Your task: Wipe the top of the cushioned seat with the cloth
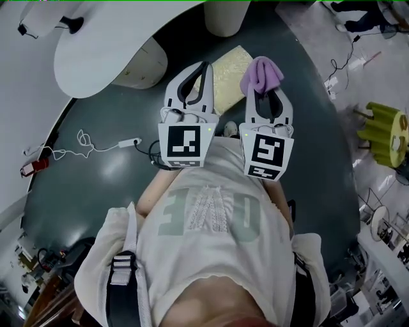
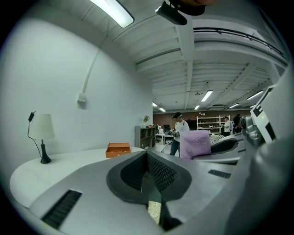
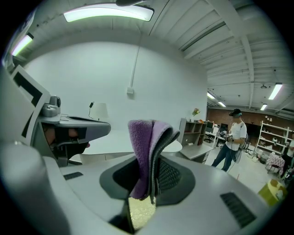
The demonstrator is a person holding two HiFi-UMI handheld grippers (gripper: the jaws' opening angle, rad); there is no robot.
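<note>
Cushioned seat (image 1: 231,69), head view: it lies beneath the left gripper (image 1: 206,66) and the right gripper (image 1: 262,91), which carries the bunched cloth (image 1: 261,75); wiping seems not yet begun. Left gripper view: the jaws are closed together with nothing between them. Right gripper view: the jaws are clamped on the folded cloth (image 3: 146,153), and the next move likely calls for lowering it flat onto the seat top.

- Big open-plan lab/workshop-type space, indoor.
- Bare ceiling beams (image 2: 220,69) w/ strip lights (image 3: 108,13).
- Shelf racks (image 2: 209,123) at back, low bookcase (image 2: 146,136) by the wall.
- Person w/ headgear (image 3: 233,137) standing mid-room, others further back.
- Curved white table (image 1: 108,45) w/ lamp (image 2: 41,137) + orange box (image 2: 118,149).
- Power strip (image 1: 131,141) & loose cables on grey floor (image 1: 83,191).
</note>
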